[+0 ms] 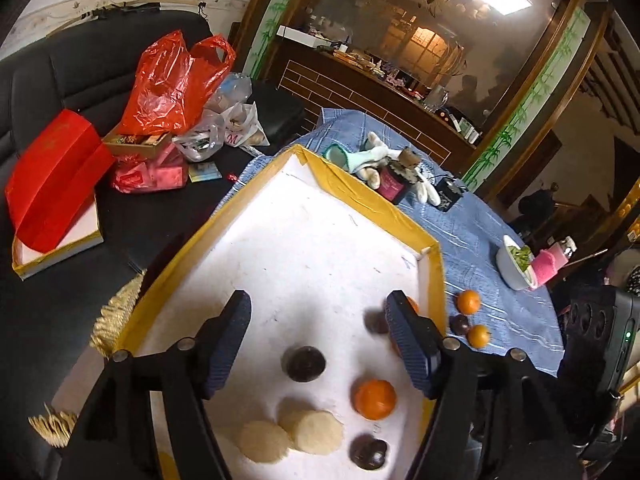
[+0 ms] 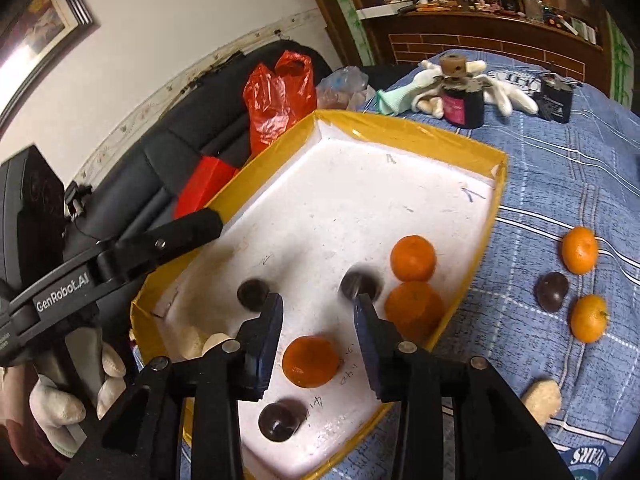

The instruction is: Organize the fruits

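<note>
A white foam tray with a yellow taped rim (image 1: 360, 196) (image 2: 400, 124) lies on a blue cloth. In it are oranges (image 2: 413, 258) (image 2: 311, 361) (image 1: 375, 398), dark round fruits (image 2: 360, 283) (image 2: 253, 293) (image 1: 303, 363) and pale round cakes (image 1: 311, 426). Outside on the cloth lie two oranges (image 2: 580, 249) (image 2: 588, 318) and a dark fruit (image 2: 552, 291). My left gripper (image 1: 318, 316) is open and empty above the tray; it also shows in the right wrist view (image 2: 200, 224). My right gripper (image 2: 318, 312) is open and empty over the tray's fruits.
A black sofa (image 1: 60, 68) with red bags (image 1: 172, 80) and a red box (image 1: 52, 176) is left of the table. White gloves (image 2: 500, 92), a dark jar (image 2: 460, 104) and a black box (image 2: 556, 98) lie beyond the tray. A white bowl (image 1: 512, 268) sits at right. A pale cake (image 2: 542, 398) lies on the cloth.
</note>
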Demonstrator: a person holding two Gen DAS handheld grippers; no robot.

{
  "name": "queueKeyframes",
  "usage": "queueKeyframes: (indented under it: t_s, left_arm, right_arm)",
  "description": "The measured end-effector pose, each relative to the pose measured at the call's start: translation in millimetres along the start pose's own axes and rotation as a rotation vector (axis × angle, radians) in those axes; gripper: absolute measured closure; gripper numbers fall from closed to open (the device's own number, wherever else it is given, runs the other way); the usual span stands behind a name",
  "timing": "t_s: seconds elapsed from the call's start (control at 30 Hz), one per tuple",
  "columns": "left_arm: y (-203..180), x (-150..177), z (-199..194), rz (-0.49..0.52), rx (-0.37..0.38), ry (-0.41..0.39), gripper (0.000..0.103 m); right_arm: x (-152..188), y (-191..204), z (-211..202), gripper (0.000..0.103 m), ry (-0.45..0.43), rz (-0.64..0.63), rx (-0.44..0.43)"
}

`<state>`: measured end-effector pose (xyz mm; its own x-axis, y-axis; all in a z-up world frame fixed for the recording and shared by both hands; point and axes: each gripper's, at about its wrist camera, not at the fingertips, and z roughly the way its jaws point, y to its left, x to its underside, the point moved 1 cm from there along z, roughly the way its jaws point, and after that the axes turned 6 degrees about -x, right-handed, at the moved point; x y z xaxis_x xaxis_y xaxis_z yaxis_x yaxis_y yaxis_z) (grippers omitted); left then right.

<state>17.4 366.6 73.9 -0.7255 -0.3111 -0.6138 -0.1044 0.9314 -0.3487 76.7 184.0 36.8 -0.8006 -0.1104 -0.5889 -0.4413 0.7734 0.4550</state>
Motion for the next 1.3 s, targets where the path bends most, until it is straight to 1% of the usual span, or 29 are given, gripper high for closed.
queueKeyframes:
  t_s: [0.07, 0.17, 0.2, 0.23, 0.3, 0.37, 0.47, 0.5, 0.63, 0.77, 0.83, 0.9, 0.93, 1.0, 1.07, 1.17, 1.2, 1.23, 1.3]
  left_arm:
    - [-7, 2, -9, -0.008, 0.025, -0.006, 0.033]
    - [-25, 6, -27, 0.003, 0.041, -0.037, 0.025]
    - [-30, 6, -32, 0.011, 0.052, -0.048, 0.024]
    - [-41, 9, -40, 0.025, 0.081, -0.063, 0.024]
    - [-63, 13, -55, 0.054, 0.152, -0.073, 0.024]
    - [-89, 19, -72, 0.084, 0.24, -0.074, 0.024]
    - [-129, 30, -99, 0.136, 0.33, -0.085, 0.024]
    - [-137, 33, -105, 0.147, 0.345, -0.088, 0.024]
    - [-182, 47, -139, 0.189, 0.449, -0.083, 0.024]
    - [-212, 50, -168, 0.202, 0.515, -0.085, 0.024]
    - [-224, 51, -184, 0.212, 0.538, -0.103, 0.024]
    - [-234, 51, -202, 0.235, 0.549, -0.136, 0.024]
    - [-239, 50, -214, 0.255, 0.552, -0.159, 0.024]
    - [-239, 45, -230, 0.285, 0.552, -0.192, 0.024]
    - [-240, 37, -249, 0.326, 0.53, -0.246, 0.024]
    - [-238, 21, -280, 0.382, 0.467, -0.34, 0.024]
    - [-238, 15, -289, 0.402, 0.436, -0.376, 0.024]
    - [-235, 7, -303, 0.429, 0.38, -0.439, 0.024]
    - [-230, -8, -324, 0.451, 0.301, -0.531, 0.024]
  right_arm:
    - [2, 0, -13, 0.062, -0.025, 0.008, 0.0]
    - [12, -5, -45, 0.062, -0.075, 0.024, -0.008]
    - [18, -8, -61, 0.062, -0.095, 0.029, -0.004]
    - [22, -9, -73, 0.062, -0.109, 0.035, 0.001]
    - [36, -21, -110, 0.06, -0.157, 0.066, 0.017]
    - [47, -35, -143, 0.058, -0.2, 0.099, 0.035]
    - [68, -58, -199, 0.058, -0.273, 0.164, 0.054]
    - [76, -67, -218, 0.058, -0.295, 0.189, 0.056]
    - [112, -96, -293, 0.056, -0.382, 0.272, 0.069]
    - [141, -113, -360, 0.056, -0.461, 0.311, 0.121]
    - [153, -117, -396, 0.055, -0.508, 0.329, 0.13]
    - [167, -121, -435, 0.053, -0.555, 0.356, 0.15]
    - [171, -121, -448, 0.051, -0.568, 0.362, 0.156]
    - [176, -118, -476, 0.051, -0.599, 0.374, 0.181]
    - [178, -111, -507, 0.051, -0.625, 0.386, 0.209]
    - [174, -90, -551, 0.051, -0.681, 0.374, 0.253]
    - [171, -81, -564, 0.051, -0.699, 0.362, 0.271]
    - [163, -67, -581, 0.051, -0.717, 0.34, 0.306]
    - [149, -47, -605, 0.051, -0.74, 0.313, 0.355]
